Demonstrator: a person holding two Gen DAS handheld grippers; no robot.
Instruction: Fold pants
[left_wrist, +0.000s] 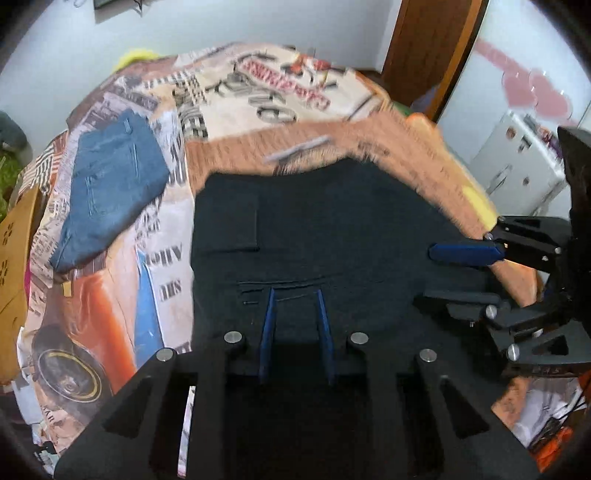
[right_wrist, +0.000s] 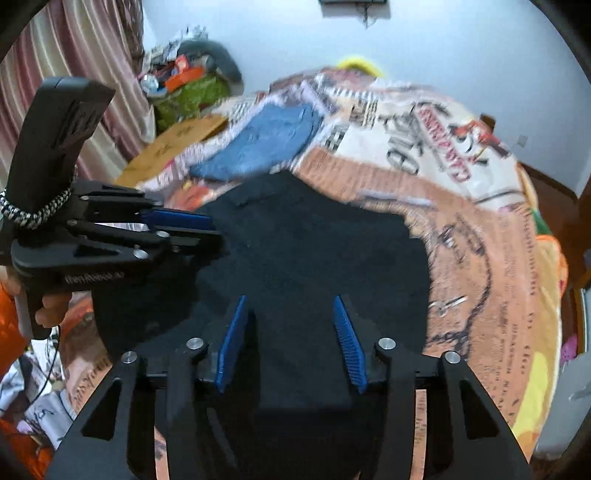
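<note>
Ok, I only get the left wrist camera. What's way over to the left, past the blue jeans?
Observer: The right wrist view shows a pink striped curtain hanging there.
Operator: Cool! Who's holding my left gripper?
Observer: A bare hand is wrapped round the grip under the left gripper.
Operator: Is anything tied on it?
Observer: Yes, a black-and-white cord loops round its upright black part.
</note>
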